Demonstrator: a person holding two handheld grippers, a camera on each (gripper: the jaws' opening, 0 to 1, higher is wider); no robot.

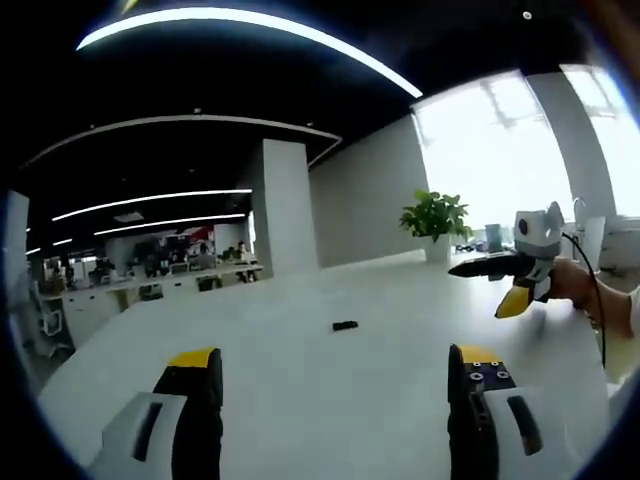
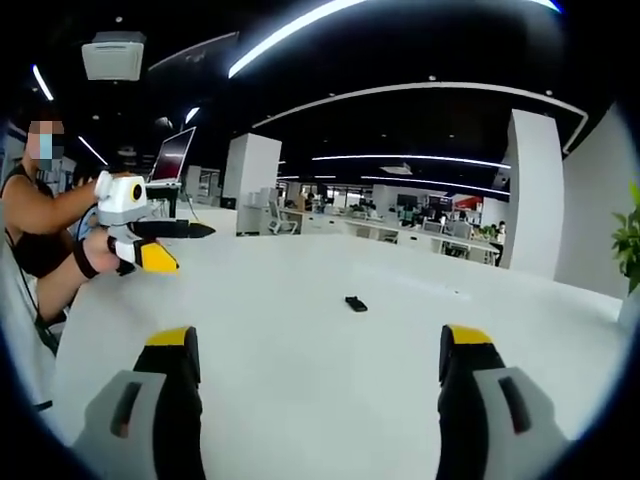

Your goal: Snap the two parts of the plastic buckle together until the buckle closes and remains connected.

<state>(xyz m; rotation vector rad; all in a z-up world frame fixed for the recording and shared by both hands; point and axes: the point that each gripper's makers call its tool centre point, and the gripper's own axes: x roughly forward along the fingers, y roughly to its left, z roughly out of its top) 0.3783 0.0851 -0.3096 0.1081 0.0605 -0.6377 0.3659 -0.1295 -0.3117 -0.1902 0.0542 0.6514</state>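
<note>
A small black buckle piece [image 1: 345, 325] lies alone on the white table [image 1: 300, 410], too small to tell whether it is one part or two. In the left gripper view my left gripper [image 1: 336, 362] is open, its yellow-tipped jaws wide apart, short of the buckle. My right gripper [image 1: 475, 290] is held by a hand at the right, above the table, with its jaws apart. In the right gripper view the buckle [image 2: 356, 303] lies ahead of my open right gripper [image 2: 318, 345]. My left gripper [image 2: 196, 249] hovers at the left, open and held by a person.
A potted plant [image 1: 435, 215] stands at the table's far edge by a bright window. An open laptop [image 2: 172, 157] sits at the far left. A white pillar [image 1: 285, 205] and rows of office desks lie beyond the table.
</note>
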